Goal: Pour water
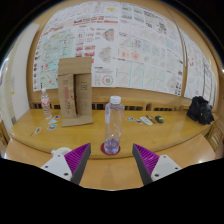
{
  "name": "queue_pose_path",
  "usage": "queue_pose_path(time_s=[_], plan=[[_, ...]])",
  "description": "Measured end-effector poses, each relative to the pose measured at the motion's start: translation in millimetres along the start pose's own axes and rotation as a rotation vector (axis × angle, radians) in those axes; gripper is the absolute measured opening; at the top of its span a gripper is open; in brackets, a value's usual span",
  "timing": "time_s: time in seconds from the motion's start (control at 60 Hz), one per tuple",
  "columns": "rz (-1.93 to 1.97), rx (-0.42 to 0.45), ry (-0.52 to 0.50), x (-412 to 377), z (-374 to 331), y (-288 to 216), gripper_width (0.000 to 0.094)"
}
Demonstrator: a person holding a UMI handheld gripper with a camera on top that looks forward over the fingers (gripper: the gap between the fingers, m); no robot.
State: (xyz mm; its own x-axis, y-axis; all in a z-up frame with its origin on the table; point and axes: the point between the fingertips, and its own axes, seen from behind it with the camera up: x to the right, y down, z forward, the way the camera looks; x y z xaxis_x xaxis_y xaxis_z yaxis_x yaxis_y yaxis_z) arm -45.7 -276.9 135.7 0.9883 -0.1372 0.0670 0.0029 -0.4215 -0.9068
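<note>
water bottle [113, 124] upright on wooden counter [160, 132] near its front edge, just ahead of the released fingers [111, 163], cardboard box [74, 91] toward the back-left

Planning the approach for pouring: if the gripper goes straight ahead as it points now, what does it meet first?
Probably the water bottle, standing on the table just ahead of the open gripper, centred between its fingers.

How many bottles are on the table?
2: a clear bottle just ahead of the open tool, and a smaller one beside the cardboard box. Others may be hidden.
</note>
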Motion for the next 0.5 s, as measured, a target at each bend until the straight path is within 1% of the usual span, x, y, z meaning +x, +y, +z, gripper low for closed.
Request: queue_pose_path(time_s=[0.217,0.333,0.5], plan=[[-0.043,-0.023,0.012,-15.2,-131.4,23.4,0.0847],[-0.053,-0.029,-0.006,-24.0,-197.0,34.7,0.0846],[-0.049,-0.014,-0.007,-22.4,-259.4,43.8,0.0846]])
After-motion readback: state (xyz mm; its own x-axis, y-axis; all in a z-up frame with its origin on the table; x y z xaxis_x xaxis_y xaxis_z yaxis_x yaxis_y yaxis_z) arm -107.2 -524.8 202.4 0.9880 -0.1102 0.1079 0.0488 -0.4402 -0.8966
